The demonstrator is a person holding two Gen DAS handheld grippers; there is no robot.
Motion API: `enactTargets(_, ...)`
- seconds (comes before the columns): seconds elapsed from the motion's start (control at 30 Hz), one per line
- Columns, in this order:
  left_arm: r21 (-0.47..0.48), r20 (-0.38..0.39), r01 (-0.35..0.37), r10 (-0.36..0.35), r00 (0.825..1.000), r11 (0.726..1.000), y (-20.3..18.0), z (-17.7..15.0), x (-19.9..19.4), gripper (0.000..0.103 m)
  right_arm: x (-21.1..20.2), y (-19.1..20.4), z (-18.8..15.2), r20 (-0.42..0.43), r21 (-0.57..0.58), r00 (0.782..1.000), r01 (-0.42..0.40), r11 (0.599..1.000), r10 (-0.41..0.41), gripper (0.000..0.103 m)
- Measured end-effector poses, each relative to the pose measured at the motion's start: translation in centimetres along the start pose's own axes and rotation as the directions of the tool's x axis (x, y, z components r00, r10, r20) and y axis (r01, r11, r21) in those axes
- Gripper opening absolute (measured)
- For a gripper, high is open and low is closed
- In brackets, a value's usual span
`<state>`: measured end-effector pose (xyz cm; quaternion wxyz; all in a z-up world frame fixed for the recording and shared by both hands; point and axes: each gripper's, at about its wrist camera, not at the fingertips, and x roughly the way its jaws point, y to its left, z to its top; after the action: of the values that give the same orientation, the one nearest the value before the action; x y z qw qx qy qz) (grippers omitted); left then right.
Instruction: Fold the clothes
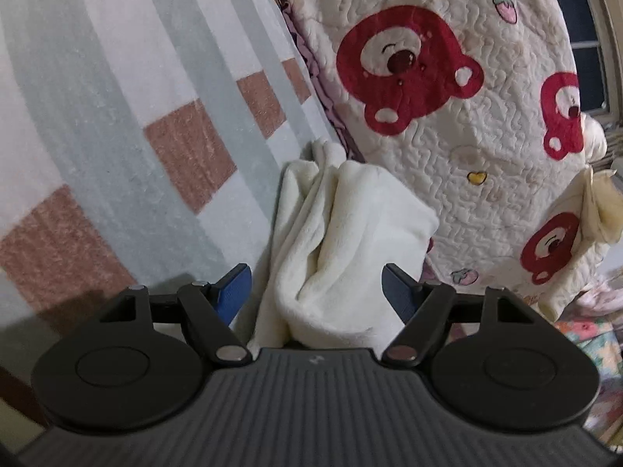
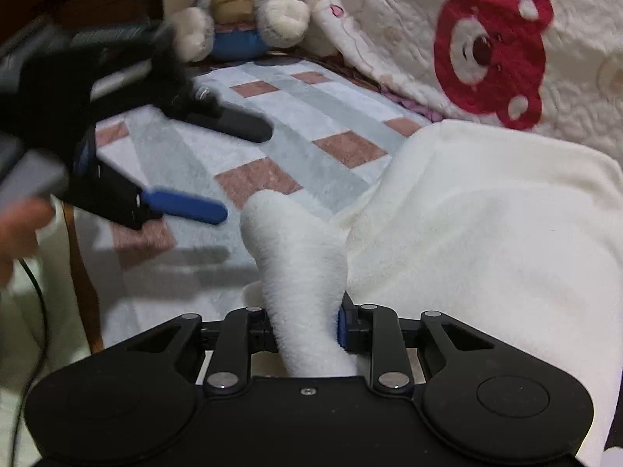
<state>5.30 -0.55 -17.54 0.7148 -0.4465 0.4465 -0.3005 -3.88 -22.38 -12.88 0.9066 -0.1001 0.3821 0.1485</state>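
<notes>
A cream fleece garment (image 2: 486, 233) lies bunched on the checked bedspread (image 2: 272, 124). My right gripper (image 2: 307, 327) is shut on a fold of it, which stands up between the jaws. In the left wrist view the same garment (image 1: 342, 241) hangs bunched in front of my left gripper (image 1: 317, 292); the blue pads (image 1: 233, 292) are wide apart with cloth between them, not pinched. The left gripper also shows in the right wrist view (image 2: 229, 167), open and blurred, above the bedspread to the left of the garment.
A cream quilt with red bear faces (image 1: 447, 97) is heaped behind the garment, and also shows in the right wrist view (image 2: 490, 54). A plush rabbit (image 2: 241, 7) sits at the head of the bed. A cable (image 2: 35, 292) hangs at the left.
</notes>
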Motion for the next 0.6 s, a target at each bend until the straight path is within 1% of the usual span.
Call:
enactTargets(0.1,-0.014,-0.057,0.057,-0.057,0.997,0.998,-0.2,-0.7,1.1,0.073,0.0,0.5,-0.5,0.027,0.001,0.999,0.023,1.000,-0.023,0.030)
enactTargets(0.2,0.040,-0.050,0.040,-0.038,0.998,0.998,-1.0,-0.9,1.6,0.073,-0.3,1.5,-0.8,0.047,-0.070,0.998,0.053,0.996,-0.049,0.034)
enactTargets(0.27,0.061,-0.048,0.028,-0.025,0.999,0.998,-1.1,-0.9,1.4,0.073,-1.3,2.7,-1.2,0.062,-0.126,0.997,0.051,0.991,-0.043,0.037)
enactTargets(0.3,0.063,-0.049,0.020,-0.017,0.999,0.998,-1.0,-0.9,1.5,0.073,-2.0,3.2,-1.5,0.068,-0.143,0.997,0.041,0.989,-0.031,0.038)
enactTargets(0.37,0.068,-0.053,0.002,0.001,0.999,0.998,-0.9,-0.9,1.5,0.073,-3.6,3.9,-2.5,0.089,-0.159,0.996,0.018,0.987,-0.004,0.045)
enactTargets(0.43,0.073,-0.056,-0.015,0.019,0.998,0.997,-0.8,-0.9,1.5,0.073,-4.7,4.2,-3.5,0.117,-0.183,0.993,-0.010,0.983,0.032,0.046)
enactTargets(0.5,0.078,-0.059,-0.032,0.037,0.998,0.996,-0.7,-0.9,1.6,0.073,-5.7,3.6,-4.1,0.128,-0.176,0.987,-0.069,0.982,0.092,0.048)
enactTargets(0.6,0.086,-0.064,-0.058,0.063,0.996,0.995,-0.5,-1.0,1.6,0.074,-7.4,2.1,-4.7,0.116,-0.126,0.975,-0.173,0.977,0.188,0.048)
